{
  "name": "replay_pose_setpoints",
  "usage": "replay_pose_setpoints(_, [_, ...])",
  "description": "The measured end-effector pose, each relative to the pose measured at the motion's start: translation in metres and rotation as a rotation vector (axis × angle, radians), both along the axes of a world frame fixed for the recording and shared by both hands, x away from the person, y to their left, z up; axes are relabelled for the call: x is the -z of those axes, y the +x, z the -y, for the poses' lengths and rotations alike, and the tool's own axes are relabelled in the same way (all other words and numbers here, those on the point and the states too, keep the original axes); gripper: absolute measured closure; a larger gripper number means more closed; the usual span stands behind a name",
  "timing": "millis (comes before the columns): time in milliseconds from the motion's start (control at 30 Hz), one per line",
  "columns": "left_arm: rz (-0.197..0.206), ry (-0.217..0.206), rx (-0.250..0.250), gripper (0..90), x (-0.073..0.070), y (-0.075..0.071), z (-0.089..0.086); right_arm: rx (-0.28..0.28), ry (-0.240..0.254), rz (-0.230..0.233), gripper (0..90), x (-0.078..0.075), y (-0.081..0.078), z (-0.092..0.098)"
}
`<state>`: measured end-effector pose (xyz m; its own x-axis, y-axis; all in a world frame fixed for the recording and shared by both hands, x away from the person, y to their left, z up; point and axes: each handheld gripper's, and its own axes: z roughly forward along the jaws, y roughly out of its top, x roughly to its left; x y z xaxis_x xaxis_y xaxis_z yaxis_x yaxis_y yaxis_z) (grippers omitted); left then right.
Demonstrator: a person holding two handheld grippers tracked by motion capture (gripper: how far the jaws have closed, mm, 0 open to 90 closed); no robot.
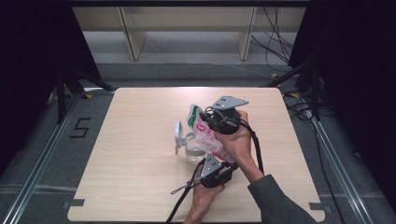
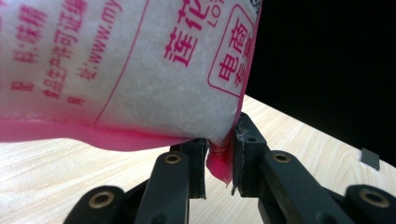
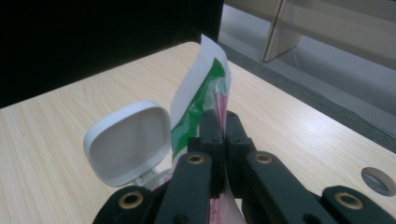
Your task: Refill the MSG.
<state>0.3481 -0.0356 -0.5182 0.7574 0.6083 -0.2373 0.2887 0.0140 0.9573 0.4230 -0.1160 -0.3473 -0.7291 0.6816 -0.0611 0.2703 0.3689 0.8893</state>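
A plastic bag [image 1: 205, 133] of white grains, printed in pink and green, hangs tilted over a clear jar [image 1: 192, 152] near the table's middle. The jar's white flip lid [image 1: 178, 136] stands open to its left. My right gripper [image 1: 204, 119] is shut on the bag's upper end, where the green-and-white top edge [image 3: 201, 79] rises past the jaws, with the lid [image 3: 127, 142] just beyond. My left gripper [image 1: 223, 162] is shut on the bag's lower pink corner [image 2: 218, 164], and the full bag [image 2: 130, 70] bulges above its jaws.
The light wooden table [image 1: 140, 186] has free surface to the left and far side of the jar. A round hole [image 3: 378, 180] sits in the tabletop near the right gripper. Wooden shelf legs [image 1: 133, 39] and floor cables [image 1: 275, 46] lie beyond the far edge.
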Motion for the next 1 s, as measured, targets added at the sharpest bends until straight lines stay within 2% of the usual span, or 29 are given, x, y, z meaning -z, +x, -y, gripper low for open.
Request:
replay_pose_setpoints(33, [0.0,0.006,0.003,77.0,0.0001,0.0,-0.0001,0.004,0.004,-0.029,90.0,0.0007,-0.001,-0.0008])
replay_pose_setpoints(67, [0.002,0.008,0.003,77.0,0.0002,-0.0002,0.0002,0.0,-0.012,-0.035,90.0,0.0012,-0.0002,-0.0013])
replay_pose_setpoints(100, [0.002,0.006,0.001,77.0,-0.0003,-0.0005,0.0001,0.01,-0.015,-0.026,90.0,0.0017,0.0003,-0.0023])
replay_pose_setpoints(133, [-0.001,0.003,-0.006,77.1,-0.0013,-0.0013,-0.0004,0.008,-0.012,-0.037,90.0,0.0008,0.0001,-0.0024])
replay_pose_setpoints(200, [0.003,-0.002,0.001,77.1,-0.0016,-0.0006,-0.001,0.011,0.004,-0.018,90.0,0.0005,0.0013,-0.0017])
replay_pose_setpoints(267, [0.002,-0.007,0.002,77.1,-0.0015,-0.0014,-0.0003,0.009,-0.001,-0.043,90.0,0.0,0.0007,-0.0017])
replay_pose_setpoints(300, [0.003,-0.004,-0.002,77.1,-0.0019,-0.0016,-0.0004,0.015,-0.002,-0.026,90.0,0.0002,0.0014,-0.0021])
replay_pose_setpoints(333, [0.007,-0.01,-0.003,77.1,-0.002,-0.001,-0.0005,0.009,-0.006,-0.04,90.0,-0.0012,0.0016,-0.0011])
replay_pose_setpoints(400, [0.005,-0.001,0.006,77.2,-0.0023,0.0,-0.0014,0.023,0.008,-0.017,90.0,-0.0002,0.0033,-0.0007])
replay_pose_setpoints(433, [0.005,-0.001,0.004,77.2,-0.0018,-0.0001,-0.0005,0.018,-0.004,-0.042,90.0,0.0,0.0028,-0.0015])
replay_pose_setpoints(467, [0.006,-0.006,0.0,77.2,-0.0015,-0.0002,0.0003,0.008,-0.026,-0.023,90.0,0.0008,0.0053,-0.0017])
replay_pose_setpoints(533, [0.006,-0.01,-0.001,77.2,-0.0024,0.0006,-0.0006,0.017,-0.015,-0.053,90.0,0.0001,0.0039,-0.0029])
replay_pose_setpoints(567, [0.005,-0.008,0.0,77.2,-0.0027,0.001,-0.0008,0.022,-0.001,-0.034,90.0,0.0007,0.0042,-0.0031])
replay_pose_setpoints(600, [0.004,-0.009,0.003,77.2,-0.0026,0.0009,-0.0003,0.017,-0.01,-0.019,90.0,0.0019,0.0051,-0.0035])
replay_pose_setpoints(633, [0.0,-0.006,-0.005,77.2,-0.0029,-0.0002,0.0004,0.013,-0.022,-0.032,90.0,0.0027,0.0046,-0.0052])
replay_pose_setpoints(667, [0.002,0.0,-0.007,77.2,-0.0035,-0.0005,0.0002,0.022,-0.025,-0.024,90.0,0.003,0.0045,-0.0067])
replay_pose_setpoints(700, [0.01,-0.017,0.003,77.3,-0.0036,0.0007,-0.0002,0.007,-0.037,-0.02,90.0,0.0011,0.0052,-0.0056])
replay_pose_setpoints(733, [0.001,-0.005,-0.007,77.3,-0.0048,0.0004,-0.0012,0.019,-0.012,-0.032,90.0,0.0007,0.0043,-0.0058])
replay_pose_setpoints(767, [0.004,-0.012,0.001,77.3,-0.004,0.0013,-0.0009,0.019,-0.01,-0.019,90.0,0.0013,0.0052,-0.0058])
replay_pose_setpoints(833, [0.008,-0.014,-0.002,77.3,-0.0033,0.001,-0.0003,0.008,-0.03,-0.03,90.0,0.0023,0.0055,-0.0083])
replay_pose_setpoints(867, [0.003,-0.012,-0.009,77.3,-0.0047,0.0002,-0.001,0.003,-0.034,-0.018,90.0,0.0017,0.0062,-0.0086])
replay_pose_setpoints(900, [0.011,-0.029,0.002,77.3,-0.0043,0.0017,-0.001,0.011,-0.022,-0.047,90.0,0.0,0.0043,-0.0078])
replay_pose_setpoints(933, [0.005,-0.023,0.003,77.3,-0.0045,0.0017,-0.0015,0.021,-0.007,-0.028,90.0,0.0012,0.0043,-0.009])
replay_pose_setpoints(1000, [0.007,-0.026,-0.001,77.3,-0.0039,0.0015,-0.0005,0.009,-0.025,-0.019,90.0,0.0025,0.0064,-0.0095])
